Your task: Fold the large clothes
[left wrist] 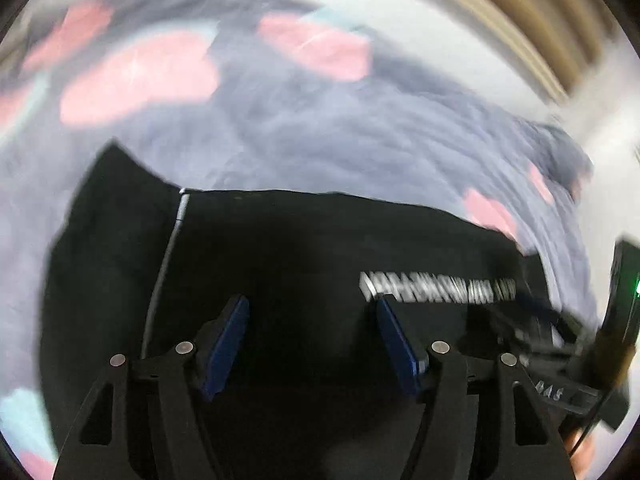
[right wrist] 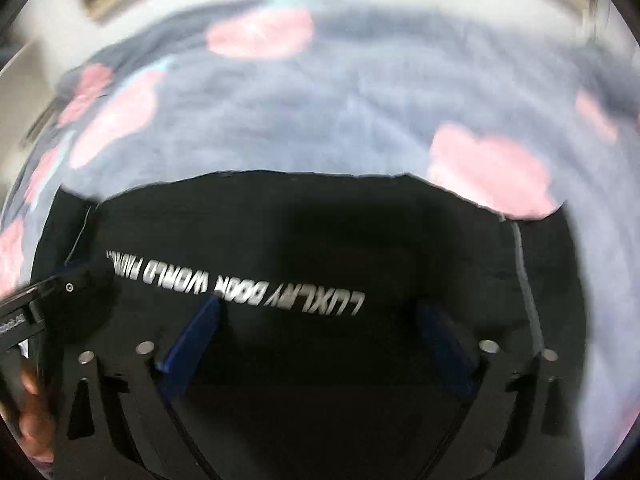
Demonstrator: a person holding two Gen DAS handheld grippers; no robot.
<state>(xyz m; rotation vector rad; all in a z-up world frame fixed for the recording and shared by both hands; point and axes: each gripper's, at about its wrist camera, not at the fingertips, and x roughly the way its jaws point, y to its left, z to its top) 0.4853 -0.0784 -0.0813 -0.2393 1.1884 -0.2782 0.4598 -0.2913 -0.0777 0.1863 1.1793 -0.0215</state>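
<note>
1. On a grey-blue bedspread (right wrist: 320,120) with pink patches lies the black garment (right wrist: 320,220), flat, with white lettering (right wrist: 240,284).
2. Left gripper (left wrist: 312,344) stands open above the fabric, nothing between its blue pads.
3. Right gripper (right wrist: 320,344) stands wide open, gripping nothing.

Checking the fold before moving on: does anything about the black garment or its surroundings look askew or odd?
Nothing stands out. The black garment lies flat on the grey blanket, top edge fairly straight; motion blur hides finer wrinkles.
</note>
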